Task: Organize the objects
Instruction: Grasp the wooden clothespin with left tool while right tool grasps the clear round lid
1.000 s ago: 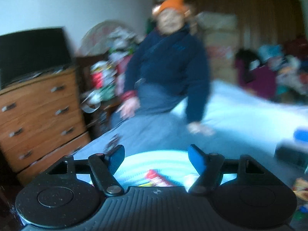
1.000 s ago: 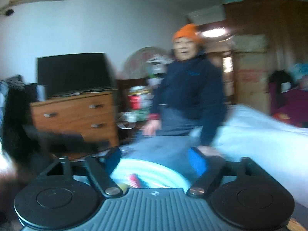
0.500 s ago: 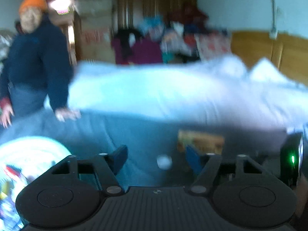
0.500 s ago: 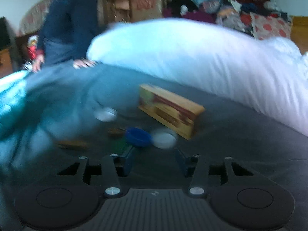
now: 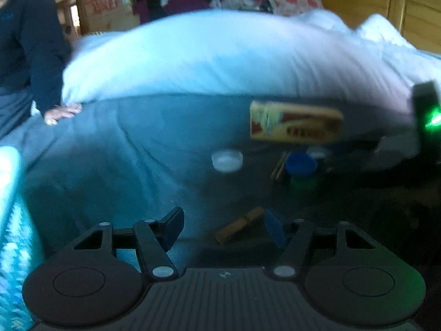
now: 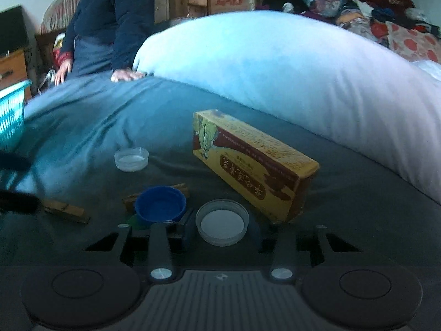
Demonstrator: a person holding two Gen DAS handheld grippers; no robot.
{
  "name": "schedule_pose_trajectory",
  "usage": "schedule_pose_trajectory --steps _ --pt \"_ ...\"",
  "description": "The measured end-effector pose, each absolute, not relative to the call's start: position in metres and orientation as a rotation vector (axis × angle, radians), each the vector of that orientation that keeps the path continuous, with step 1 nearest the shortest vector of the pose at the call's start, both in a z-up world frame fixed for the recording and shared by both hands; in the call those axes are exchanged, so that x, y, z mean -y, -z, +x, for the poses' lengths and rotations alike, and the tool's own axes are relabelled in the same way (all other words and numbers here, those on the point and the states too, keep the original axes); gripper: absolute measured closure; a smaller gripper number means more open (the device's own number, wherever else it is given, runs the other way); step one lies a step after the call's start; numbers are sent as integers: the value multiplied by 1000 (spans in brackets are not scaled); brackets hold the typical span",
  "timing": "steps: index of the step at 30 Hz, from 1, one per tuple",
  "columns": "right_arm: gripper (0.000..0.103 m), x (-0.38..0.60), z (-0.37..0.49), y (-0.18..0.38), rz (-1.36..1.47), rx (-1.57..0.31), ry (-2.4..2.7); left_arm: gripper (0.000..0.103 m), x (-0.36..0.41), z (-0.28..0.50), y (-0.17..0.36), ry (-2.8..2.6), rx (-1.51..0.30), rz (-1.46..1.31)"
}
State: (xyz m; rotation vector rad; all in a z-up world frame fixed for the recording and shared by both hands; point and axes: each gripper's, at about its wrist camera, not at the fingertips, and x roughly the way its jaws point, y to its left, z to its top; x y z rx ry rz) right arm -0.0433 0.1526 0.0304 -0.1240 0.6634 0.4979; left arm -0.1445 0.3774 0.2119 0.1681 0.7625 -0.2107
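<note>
Blue-padded and spread wide, the right gripper (image 6: pixel 222 233) brackets a clear plastic screw lid (image 6: pixel 222 222) lying open side up on the dark bedspread (image 6: pixel 91 127) without yet pinching it, while the left gripper (image 5: pixel 223 227), equally open, hovers empty near a wooden clothespin (image 5: pixel 239 229). Farther out wait a blue bottle cap (image 6: pixel 160 203), a second clothespin (image 6: pixel 64 210), a shallow clear dish (image 6: pixel 131 159) and a yellow cardboard box (image 6: pixel 255 162). With all these loose and the turquoise mesh basket (image 6: pixel 12 110) well apart at the left, I judge most sorting remains.
</note>
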Motion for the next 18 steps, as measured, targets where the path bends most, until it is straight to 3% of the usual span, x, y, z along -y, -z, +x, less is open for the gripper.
schedule_pose_trajectory --steps 3,10,12,13,18 --pt "60 -136 -55 -39 -54 -652 -485 50 -375 -134 -196 234 -780 180" --pt "60 -112 -79 -50 44 -645 -473 60 -375 -126 -175 287 -766 190" --pt "60 -110 -83 -52 50 -636 -472 83 -371 -129 -176 310 -770 188" --pt "60 -110 -85 -53 54 -632 -472 87 -368 -132 -177 318 -772 191" --pt "60 -110 -88 -58 71 -623 -476 89 -357 -141 -181 278 -776 174"
